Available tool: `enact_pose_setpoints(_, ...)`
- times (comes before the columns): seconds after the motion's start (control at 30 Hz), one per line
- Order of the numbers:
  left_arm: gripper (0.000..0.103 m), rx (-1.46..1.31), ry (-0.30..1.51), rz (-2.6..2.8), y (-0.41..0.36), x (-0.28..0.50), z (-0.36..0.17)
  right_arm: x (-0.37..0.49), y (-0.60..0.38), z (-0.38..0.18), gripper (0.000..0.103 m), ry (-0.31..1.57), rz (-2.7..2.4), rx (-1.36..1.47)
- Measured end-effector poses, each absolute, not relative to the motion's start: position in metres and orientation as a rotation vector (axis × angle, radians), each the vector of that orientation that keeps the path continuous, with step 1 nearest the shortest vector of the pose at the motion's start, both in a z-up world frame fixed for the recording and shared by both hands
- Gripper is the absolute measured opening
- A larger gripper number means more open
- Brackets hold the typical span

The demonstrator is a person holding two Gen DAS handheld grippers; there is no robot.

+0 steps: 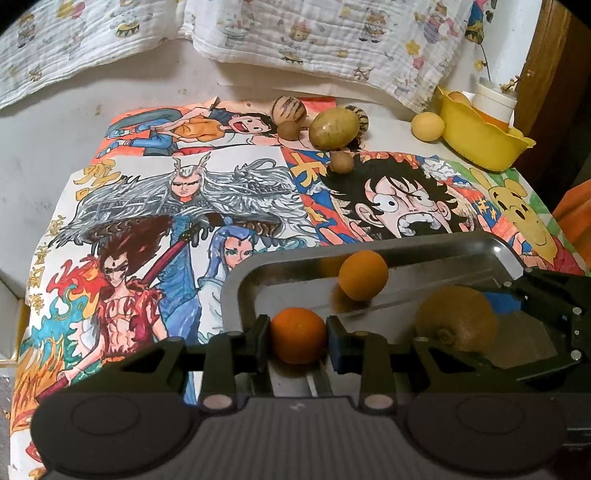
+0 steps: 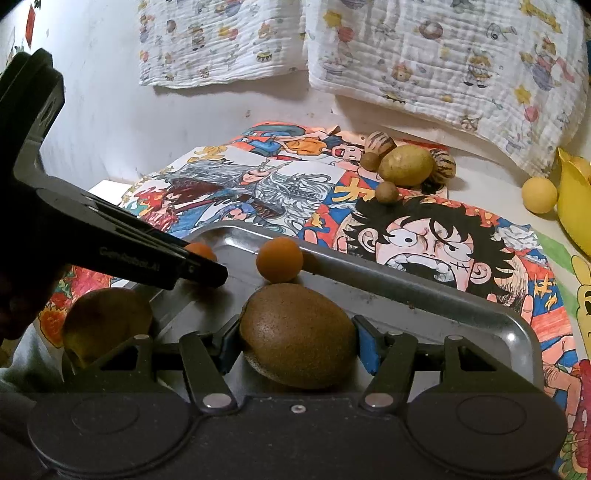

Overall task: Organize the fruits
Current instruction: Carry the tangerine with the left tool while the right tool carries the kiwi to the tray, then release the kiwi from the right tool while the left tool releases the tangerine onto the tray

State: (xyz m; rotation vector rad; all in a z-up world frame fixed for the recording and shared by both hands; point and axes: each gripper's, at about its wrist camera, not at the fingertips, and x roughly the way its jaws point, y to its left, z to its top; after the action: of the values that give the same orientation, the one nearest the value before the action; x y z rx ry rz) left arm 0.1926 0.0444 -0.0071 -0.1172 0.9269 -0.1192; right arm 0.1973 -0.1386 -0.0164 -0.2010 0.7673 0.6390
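A shiny metal tray (image 1: pixel 236 280) sits on a table covered with bright hand-coloured cartoon drawings (image 1: pixel 177 206), and everything here is placed in relation to that tray. Over the tray's near left part, the left gripper (image 1: pixel 297 334) has its two dark fingers closed narrowly on a small orange fruit (image 1: pixel 297 334), pads pressed against both sides. Over the tray's near right part, the right gripper (image 2: pixel 297 338) clamps a brown kiwi (image 2: pixel 297 338) between its blue-padded fingers, jaws set at middling width around it. A second small orange fruit (image 1: pixel 363 275) lies inside the tray near its far rim, loose and apart from both grippers. Just beyond the tray's near left corner, in the right wrist view, a yellow-brown fruit (image 2: pixel 107 321) shows, partly hidden behind gripper parts; whether it lies in the tray cannot be told. Well beyond the tray's far side, on the drawings, a green-yellow oval fruit (image 1: pixel 334 128) sits in a cluster with two striped round fruits (image 1: pixel 289 108) and two small brown round ones (image 1: pixel 341 161). Further to the far right of the tray stands a yellow bowl (image 1: pixel 480 142), with a pale yellow ball-shaped fruit (image 1: pixel 427 126) just beside it. A patterned white cloth (image 1: pixel 295 33) hangs behind the table.
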Motion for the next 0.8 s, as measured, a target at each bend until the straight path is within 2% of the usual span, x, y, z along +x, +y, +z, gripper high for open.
enact_pose_setpoints(0.23, 0.043, -0.12, 0.918, -0.12, 0.044, 0.187, -0.003, 0.196, -0.14, -0.016, 0.066, 0.766, 0.647, -0.196)
enact_pose_setpoints(0.43, 0.055, -0.126, 0.89, -0.116, 0.046, 0.176, 0.005, 0.187, -0.144, -0.014, 0.071, 0.756, 0.655, -0.189)
enact_pose_setpoints(0.53, 0.064, -0.118, 0.869, -0.106, 0.045, 0.167, 0.01, 0.181, -0.148, -0.01, 0.074, 0.742, 0.658, -0.185)
enact_pose_setpoints(0.7, 0.089, -0.114, 0.821, -0.104, 0.045, 0.147, 0.021, 0.166, -0.156, -0.002, 0.083, 0.711, 0.675, -0.182)
enact_pose_setpoints(0.8, 0.1, -0.09, 0.786, -0.105, 0.043, 0.132, 0.028, 0.156, -0.161, 0.004, 0.089, 0.688, 0.695, -0.184)
